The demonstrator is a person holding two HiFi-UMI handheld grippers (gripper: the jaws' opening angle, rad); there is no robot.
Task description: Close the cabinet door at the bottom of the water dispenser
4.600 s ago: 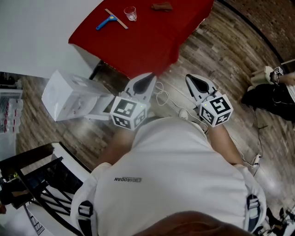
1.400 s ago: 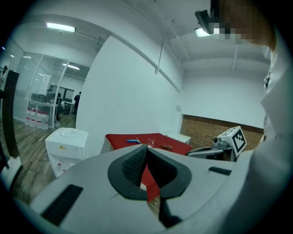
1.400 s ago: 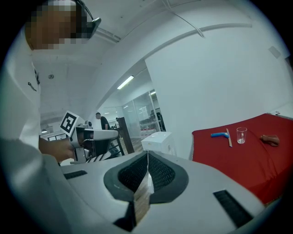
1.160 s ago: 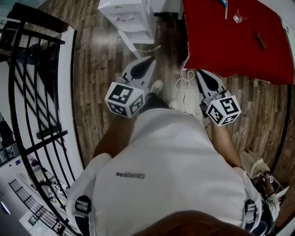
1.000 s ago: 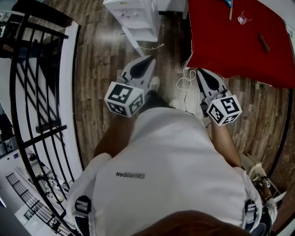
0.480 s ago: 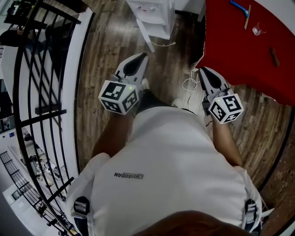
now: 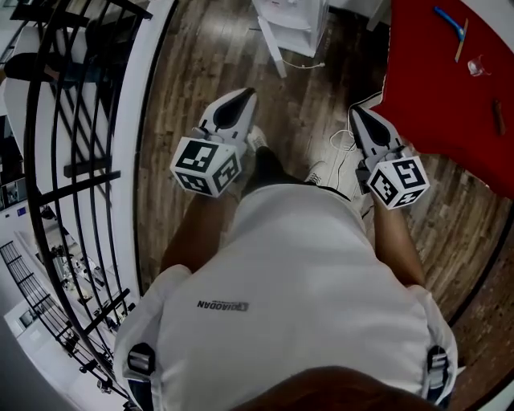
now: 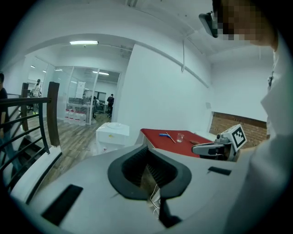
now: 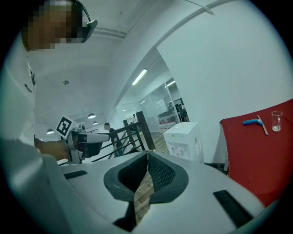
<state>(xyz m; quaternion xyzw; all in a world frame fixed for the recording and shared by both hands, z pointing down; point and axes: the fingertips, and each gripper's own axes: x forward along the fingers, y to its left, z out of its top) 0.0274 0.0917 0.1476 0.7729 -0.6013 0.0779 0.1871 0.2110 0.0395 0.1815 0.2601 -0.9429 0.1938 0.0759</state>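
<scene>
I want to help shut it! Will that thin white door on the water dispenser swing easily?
Probably: the thin white door looks like a slim, stiff panel standing open from the white water dispenser, so it likely swings lightly. No bottle shows on top, so a hard shove might rock the dispenser.

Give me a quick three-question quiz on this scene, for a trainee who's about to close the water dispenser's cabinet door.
1. True or false: the left gripper is clear of the water dispenser, not touching it.
2. What lies on the red table? A) a blue-handled tool and a clear glass B) a laptop C) a plate of fruit
3. Fill in: the jaws of the right gripper are ____, with nothing between them.
Key: 1 true; 2 A; 3 shut.
</scene>
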